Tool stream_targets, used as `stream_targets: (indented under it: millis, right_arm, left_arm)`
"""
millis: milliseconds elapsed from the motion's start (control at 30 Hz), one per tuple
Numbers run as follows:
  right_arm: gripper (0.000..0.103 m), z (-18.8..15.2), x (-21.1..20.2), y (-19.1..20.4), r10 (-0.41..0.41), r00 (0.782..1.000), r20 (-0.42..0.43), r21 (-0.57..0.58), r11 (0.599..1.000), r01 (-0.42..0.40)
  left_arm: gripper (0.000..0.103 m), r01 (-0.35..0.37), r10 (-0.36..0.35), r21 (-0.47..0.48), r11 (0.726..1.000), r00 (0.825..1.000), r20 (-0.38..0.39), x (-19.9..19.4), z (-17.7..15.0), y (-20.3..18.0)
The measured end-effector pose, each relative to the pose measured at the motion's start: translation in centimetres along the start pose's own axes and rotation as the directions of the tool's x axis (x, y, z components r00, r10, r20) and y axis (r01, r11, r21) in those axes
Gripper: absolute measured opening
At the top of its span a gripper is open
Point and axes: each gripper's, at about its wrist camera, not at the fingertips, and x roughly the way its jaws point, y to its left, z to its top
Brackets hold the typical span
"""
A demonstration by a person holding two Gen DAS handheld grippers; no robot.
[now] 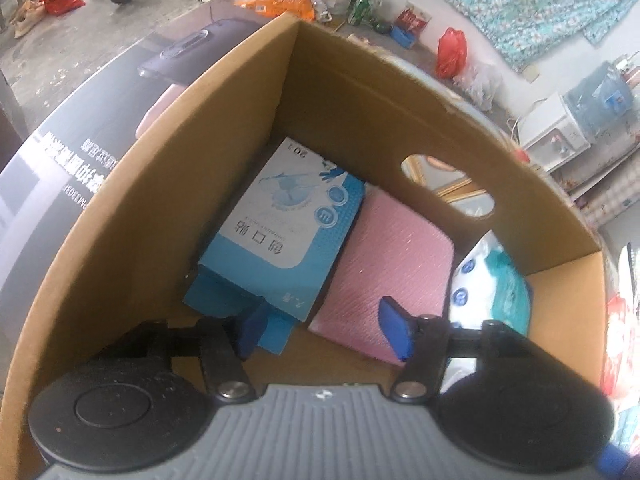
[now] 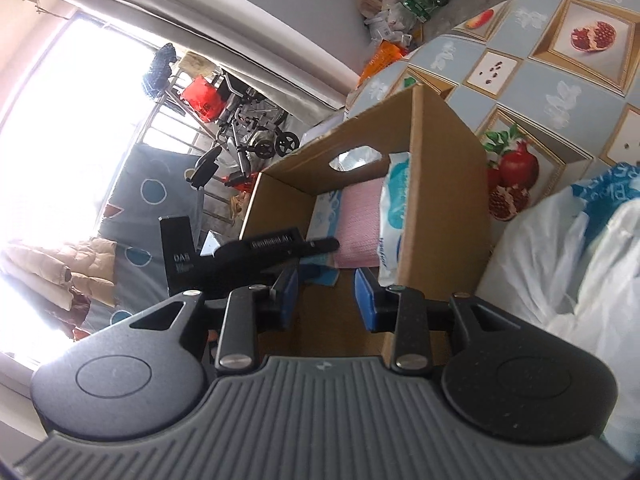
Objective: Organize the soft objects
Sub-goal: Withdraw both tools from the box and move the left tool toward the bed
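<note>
Three soft items, a blue-and-white paper box [image 1: 276, 236], a pink textured cloth [image 1: 390, 272] and a white-and-teal wipes pack [image 1: 494, 288], sit in a brown cardboard box [image 1: 120, 216]; the left gripper [image 1: 326, 330] and right gripper [image 2: 326, 294] both gape empty.

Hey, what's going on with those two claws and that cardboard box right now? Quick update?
Left gripper open, empty, inside the cardboard box. Right gripper open, empty, at the box mouth. Blue-and-white carton, pink cloth, wipes pack side by side inside. Nothing blocking.
</note>
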Motion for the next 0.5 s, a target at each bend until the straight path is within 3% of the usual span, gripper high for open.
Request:
stream_targets:
  millis: [100, 233, 500]
  right_arm:
    - [0.040, -0.3, -0.2, -0.2, -0.006, 1.000, -0.006, -0.011, 1.000, 0.006]
    - [0.048, -0.8, -0.6, 0.4, -0.027, 1.000, 0.007, -0.060, 0.998, 0.027]
    - [0.062, -2.3, -2.5, 2.0, -0.024, 0.998, 0.066, -0.146, 0.989, 0.033]
  left_arm:
    - [0.082, -0.009, 0.009, -0.004, 1.000, 0.999, 0.034, -1.0, -0.4, -0.3]
    - [0.093, -0.028, 0.026, 0.024, 0.999, 0.995, 0.101, -3.8, -1.5, -1.1]
    - [0.095, -0.071, 0.048, 0.091, 0.993, 0.971, 0.234, -10.3, -5.7, -2.7]
